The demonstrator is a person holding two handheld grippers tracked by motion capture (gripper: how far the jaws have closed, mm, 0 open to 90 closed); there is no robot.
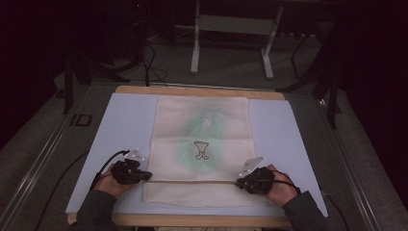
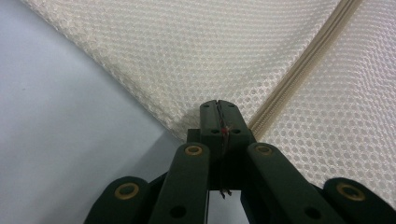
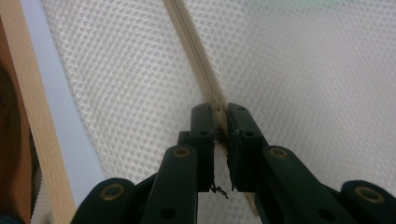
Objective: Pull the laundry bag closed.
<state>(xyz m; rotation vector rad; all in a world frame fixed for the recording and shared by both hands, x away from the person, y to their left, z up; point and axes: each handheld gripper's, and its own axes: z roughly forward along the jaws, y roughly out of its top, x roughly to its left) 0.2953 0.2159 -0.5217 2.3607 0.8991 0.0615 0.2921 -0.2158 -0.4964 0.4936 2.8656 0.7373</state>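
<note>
Risk of mesh bag point(image 1: 202, 144), flat on blue mat point(image 1: 125, 125), slipping or zipper point(image 1: 192, 182) tearing: left gripper point(image 1: 144, 175) and right gripper point(image 1: 240, 183) clamped shut on opposite zipper ends, uneven pull.

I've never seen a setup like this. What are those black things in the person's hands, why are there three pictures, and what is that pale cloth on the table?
A person holds a black hand-held gripper in each hand: the left gripper and the right gripper. The high view looks down from above the table, which carries a light blue mat. The other two pictures come from small cameras riding on each gripper, looking along its jaws. On the mat lies a cream mesh bag with a zipper across it and something green showing through. Each gripper is shut on the bag at one end of the zipper line, left and right.
</note>
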